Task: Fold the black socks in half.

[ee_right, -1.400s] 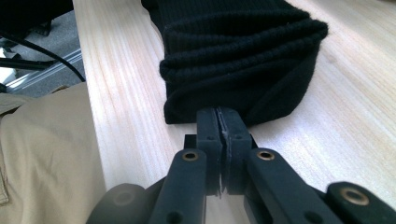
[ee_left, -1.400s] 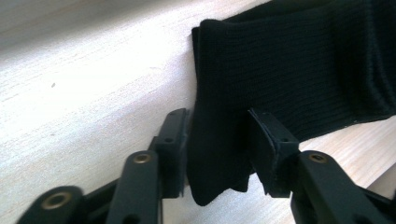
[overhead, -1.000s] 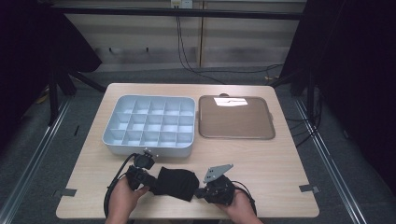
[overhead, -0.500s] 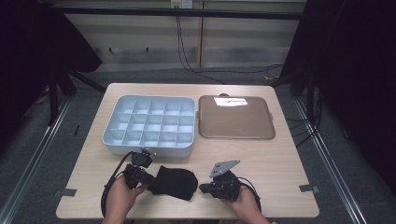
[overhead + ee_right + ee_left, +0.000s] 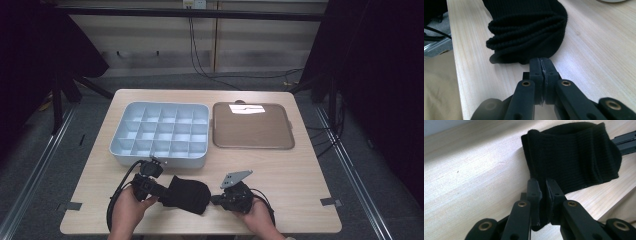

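From above, the sock (image 5: 186, 195) lies bunched on the table (image 5: 295, 175), just in front of the divided tray (image 5: 160, 135), between my left gripper (image 5: 161, 192) and right gripper (image 5: 216, 199).

Along my left jaws, they are clamped on a thin fold of sock; the rest stretches away across the wood.

Along my right jaws, they are pressed together at the sock's edge, and I cannot tell whether any cloth is caught. If not, a pull would slide the sock leftward.
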Motion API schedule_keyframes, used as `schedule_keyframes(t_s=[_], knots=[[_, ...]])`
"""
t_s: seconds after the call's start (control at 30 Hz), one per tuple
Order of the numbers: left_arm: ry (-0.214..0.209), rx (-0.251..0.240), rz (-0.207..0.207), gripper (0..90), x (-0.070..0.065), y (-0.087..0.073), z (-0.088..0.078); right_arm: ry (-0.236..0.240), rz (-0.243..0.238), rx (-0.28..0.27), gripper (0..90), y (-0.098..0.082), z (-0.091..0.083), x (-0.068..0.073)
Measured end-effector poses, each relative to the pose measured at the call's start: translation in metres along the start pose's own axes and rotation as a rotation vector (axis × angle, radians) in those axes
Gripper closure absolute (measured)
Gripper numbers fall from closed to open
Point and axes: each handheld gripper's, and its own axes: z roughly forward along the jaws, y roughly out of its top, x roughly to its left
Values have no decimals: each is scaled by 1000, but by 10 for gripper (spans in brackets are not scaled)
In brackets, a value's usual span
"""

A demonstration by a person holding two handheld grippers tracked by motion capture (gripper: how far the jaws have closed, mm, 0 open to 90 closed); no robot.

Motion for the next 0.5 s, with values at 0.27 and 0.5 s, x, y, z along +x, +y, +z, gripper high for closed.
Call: schedule_keyframes(t_s=[0.27,0.5], knots=[[0,4,17,824,-5,2,-2,0,2,1,879,0,0,1],[-4,4,29,826,-12,6,-3,-1,-2,0,879,0,0,2]])
